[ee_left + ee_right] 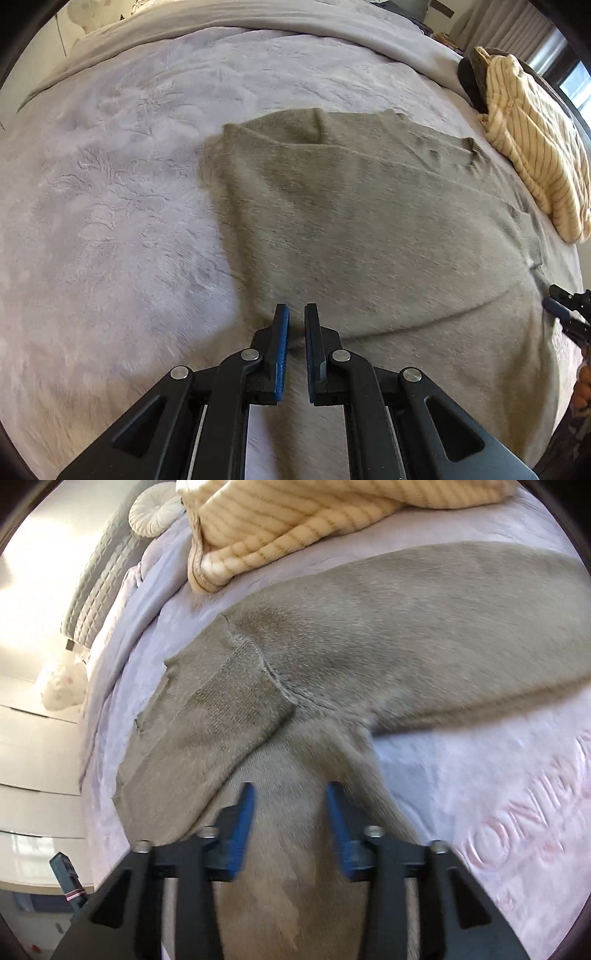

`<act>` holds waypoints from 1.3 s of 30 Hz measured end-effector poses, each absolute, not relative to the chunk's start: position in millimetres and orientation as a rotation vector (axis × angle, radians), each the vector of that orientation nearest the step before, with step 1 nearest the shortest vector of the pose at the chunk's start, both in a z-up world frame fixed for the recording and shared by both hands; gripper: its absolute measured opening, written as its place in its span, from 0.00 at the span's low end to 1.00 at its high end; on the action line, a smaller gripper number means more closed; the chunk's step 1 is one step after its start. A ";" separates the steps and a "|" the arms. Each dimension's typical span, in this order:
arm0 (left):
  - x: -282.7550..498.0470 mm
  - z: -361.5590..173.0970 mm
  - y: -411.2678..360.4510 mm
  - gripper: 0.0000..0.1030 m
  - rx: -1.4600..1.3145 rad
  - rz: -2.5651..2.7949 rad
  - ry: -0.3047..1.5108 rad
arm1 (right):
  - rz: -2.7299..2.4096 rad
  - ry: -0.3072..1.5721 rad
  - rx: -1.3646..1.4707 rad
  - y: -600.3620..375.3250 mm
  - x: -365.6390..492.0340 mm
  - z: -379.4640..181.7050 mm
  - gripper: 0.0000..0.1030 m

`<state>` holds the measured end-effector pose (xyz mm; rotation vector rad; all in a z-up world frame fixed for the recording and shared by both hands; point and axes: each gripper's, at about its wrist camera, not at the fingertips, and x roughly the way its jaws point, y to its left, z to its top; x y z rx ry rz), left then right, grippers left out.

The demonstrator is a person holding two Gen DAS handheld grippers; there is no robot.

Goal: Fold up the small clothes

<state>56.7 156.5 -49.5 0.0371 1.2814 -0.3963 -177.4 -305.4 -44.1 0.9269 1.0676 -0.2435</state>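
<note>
Two grippers over one grey-green knit sweater [369, 221], which is spread flat on the bed. The left gripper [296, 314] hangs just above the near part of the sweater, close to its left edge, with its fingers [281, 332] drawn nearly together and nothing caught between them. The right gripper [290, 794] has its fingers [245, 812] parted; the sweater's fabric lies under and between them, but the pads aren't pressing on it, so it's not gripped. That view is a bit smeared.

The sweater is a soft, fine knit with a slightly fuzzy nap. In the right wrist view there's a coarser ribbed band [221, 709] with a stitched seam where it joins the smoother body, and a sleeve or flap runs off toward the right. In the left wrist view it reads as a rough rectangle with a folded-over layer along the far side.

Under it is a plush pale lilac blanket [110, 203] with raised embossed lettering showing in the right view. A cream garment with thin stripes [535, 155] sits bunched near the sweater's far right corner. Beyond the bed: a round tufted white cushion [153, 511], a quilted grey piece [99, 579], and curtains [517, 22] by a window.
</note>
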 end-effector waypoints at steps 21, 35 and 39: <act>-10.3 -54.7 23.2 0.12 0.240 -0.466 1.354 | -0.276 0.971 1.120 -354.1 -233.2 -46.2 0.56; -18.0 -49.3 -43.2 0.99 0.304 -0.471 1.319 | -0.479 0.784 1.253 -434.6 -295.4 -54.5 0.58; -22.0 -57.6 -63.0 0.99 0.315 -0.482 1.363 | -0.554 0.696 1.348 -464.8 -318.4 -61.8 0.58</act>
